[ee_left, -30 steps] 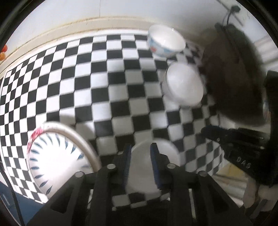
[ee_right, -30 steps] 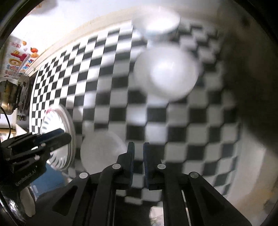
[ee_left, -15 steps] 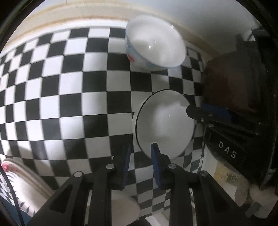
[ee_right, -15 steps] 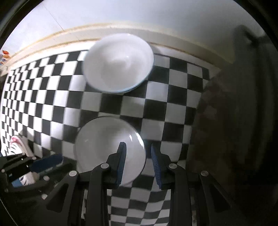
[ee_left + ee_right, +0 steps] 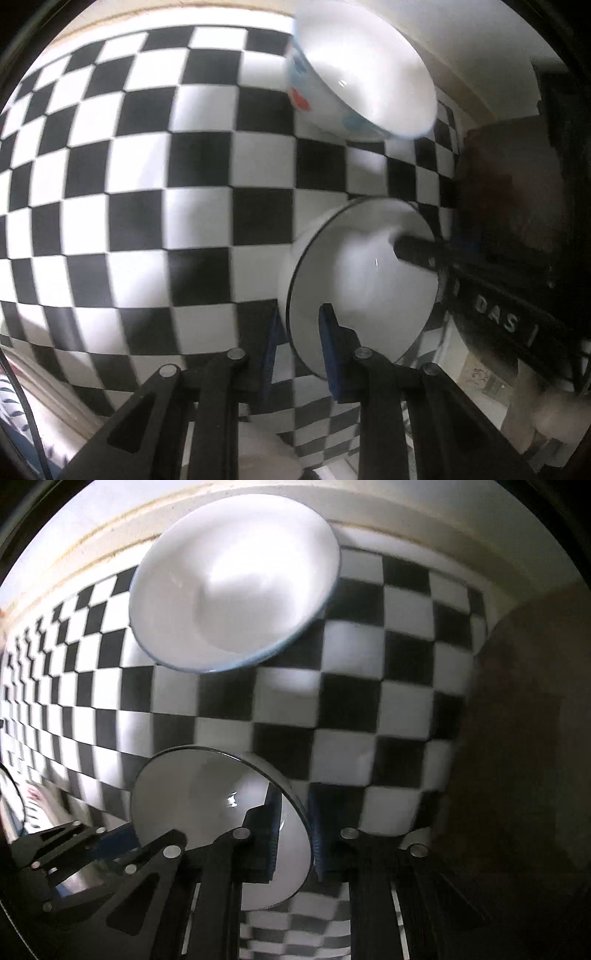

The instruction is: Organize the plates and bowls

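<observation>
Left wrist: both grippers, left gripper [image 5: 297,339] and right gripper [image 5: 293,834], seemingly pinch the white bowl's [image 5: 354,291] rim (right closing).

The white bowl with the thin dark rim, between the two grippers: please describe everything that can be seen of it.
The white bowl looks like glossy ceramic, plain white inside, with a thin dark line around its rim. It is empty and sits on the black and white checkered cloth, nearer than the bowl with coloured spots. The left hand-held gripper straddles its rim on one side, one finger inside and one outside. The right hand-held gripper does the same on the opposite side, its jaws closing on the rim.
</observation>
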A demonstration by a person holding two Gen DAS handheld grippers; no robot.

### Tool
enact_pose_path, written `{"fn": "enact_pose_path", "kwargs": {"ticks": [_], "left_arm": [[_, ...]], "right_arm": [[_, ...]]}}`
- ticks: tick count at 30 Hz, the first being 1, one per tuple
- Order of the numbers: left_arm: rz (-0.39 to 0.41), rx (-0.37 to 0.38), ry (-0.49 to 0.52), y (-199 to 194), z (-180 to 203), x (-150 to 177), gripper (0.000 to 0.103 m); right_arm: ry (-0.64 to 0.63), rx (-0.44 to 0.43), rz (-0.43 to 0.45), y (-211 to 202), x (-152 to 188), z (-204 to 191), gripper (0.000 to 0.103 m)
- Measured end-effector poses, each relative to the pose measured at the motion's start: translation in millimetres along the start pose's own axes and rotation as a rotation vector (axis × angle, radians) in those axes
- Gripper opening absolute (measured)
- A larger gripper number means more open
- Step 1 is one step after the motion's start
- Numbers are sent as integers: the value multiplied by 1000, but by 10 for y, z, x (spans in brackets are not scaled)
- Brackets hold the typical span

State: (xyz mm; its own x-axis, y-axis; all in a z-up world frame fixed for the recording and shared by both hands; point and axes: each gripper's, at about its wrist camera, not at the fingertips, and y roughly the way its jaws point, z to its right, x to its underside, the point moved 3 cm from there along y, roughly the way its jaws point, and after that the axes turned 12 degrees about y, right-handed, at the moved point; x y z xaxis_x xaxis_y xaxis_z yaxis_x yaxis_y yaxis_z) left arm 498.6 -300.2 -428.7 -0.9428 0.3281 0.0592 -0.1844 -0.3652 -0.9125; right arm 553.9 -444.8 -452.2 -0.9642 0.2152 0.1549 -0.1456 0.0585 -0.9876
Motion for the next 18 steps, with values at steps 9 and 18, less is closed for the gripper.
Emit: {"fn": "enact_pose_path", "kwargs": {"ticks": [9, 18], "left_arm": [[0, -34, 33, -136, -292, -68, 20], [30, -4, 31, -70, -260, 13, 20]], "right_arm": [[96, -130, -46, 89, 271, -56, 13], [181, -210, -60, 278, 344, 273, 6]]}}
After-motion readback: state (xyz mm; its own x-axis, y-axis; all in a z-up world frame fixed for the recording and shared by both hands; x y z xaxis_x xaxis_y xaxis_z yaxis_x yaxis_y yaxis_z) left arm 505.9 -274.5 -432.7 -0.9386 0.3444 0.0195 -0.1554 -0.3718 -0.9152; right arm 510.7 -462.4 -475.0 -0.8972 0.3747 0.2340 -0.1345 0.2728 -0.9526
